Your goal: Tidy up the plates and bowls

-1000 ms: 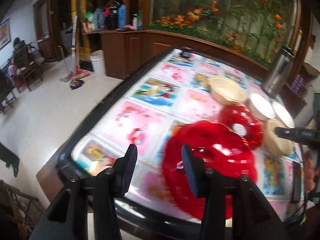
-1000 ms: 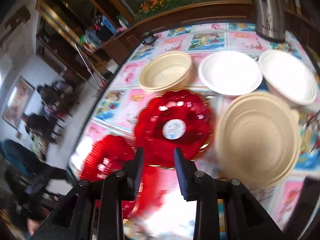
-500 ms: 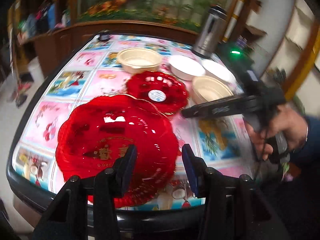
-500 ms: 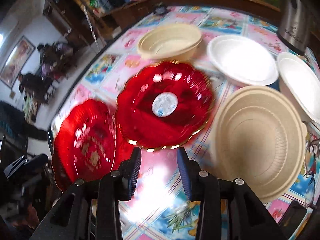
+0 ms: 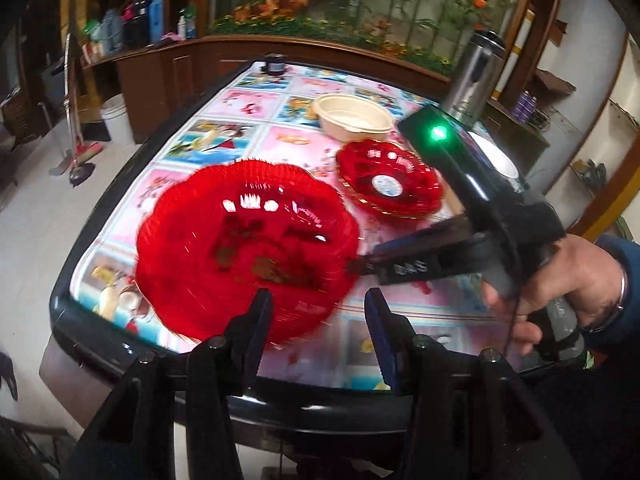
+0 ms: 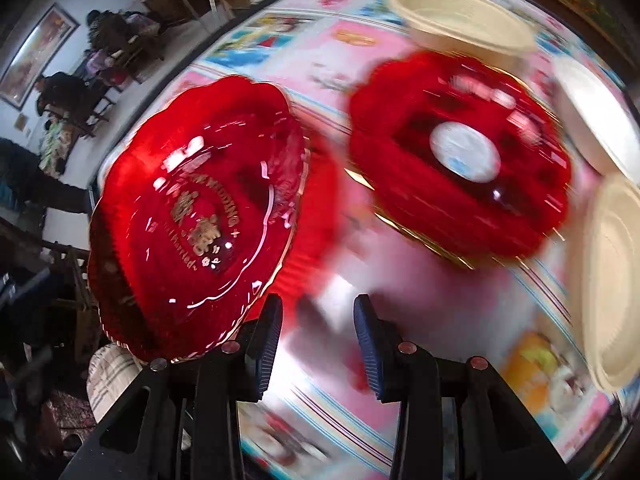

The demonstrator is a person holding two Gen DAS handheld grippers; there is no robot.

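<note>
Left wrist view: left gripper (image 5: pixel 318 312) jaws spread, empty, over the table's (image 5: pixel 100 344) near edge. The big red plate (image 5: pixel 244 252) sits just beyond them; the red bowl (image 5: pixel 390 188) holds a white sticker.

Right wrist view: right gripper (image 6: pixel 316 328) jaws parted, nothing between, the plate's (image 6: pixel 196 212) rim beside its left finger.

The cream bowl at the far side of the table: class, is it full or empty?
Empty. The round cream bowl stands upright on the picture-printed table, and the left wrist view shows only its bare pale inside.
</note>
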